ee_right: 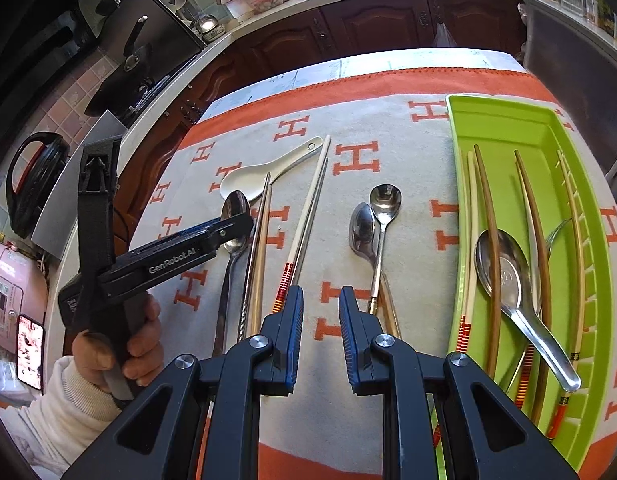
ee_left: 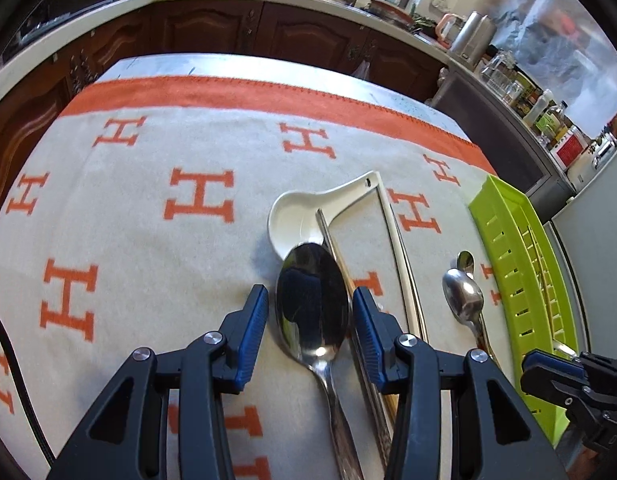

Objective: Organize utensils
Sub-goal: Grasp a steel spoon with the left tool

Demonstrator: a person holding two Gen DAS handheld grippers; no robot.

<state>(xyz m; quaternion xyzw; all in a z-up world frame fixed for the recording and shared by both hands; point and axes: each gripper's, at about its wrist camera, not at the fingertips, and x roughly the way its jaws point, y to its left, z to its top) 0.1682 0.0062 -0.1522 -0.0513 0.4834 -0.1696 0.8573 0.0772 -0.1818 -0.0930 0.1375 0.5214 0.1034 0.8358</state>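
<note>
Two blue pads straddle the big spoon [ee_left: 311,300] on the cloth [ee_left: 148,248], the left gripper [ee_left: 310,320] open and not yet pinching. Right gripper [ee_right: 320,328] hovers empty, slightly parted, near the green tray [ee_right: 504,120] where sorted chopsticks [ee_right: 488,240] lie.

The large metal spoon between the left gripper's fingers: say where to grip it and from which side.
Grip the large metal spoon at its neck, just below the bowl, coming from above with the left gripper astride it. The neck is narrow, while the bowl is wide and rounded and chopsticks crowd one side.
</note>
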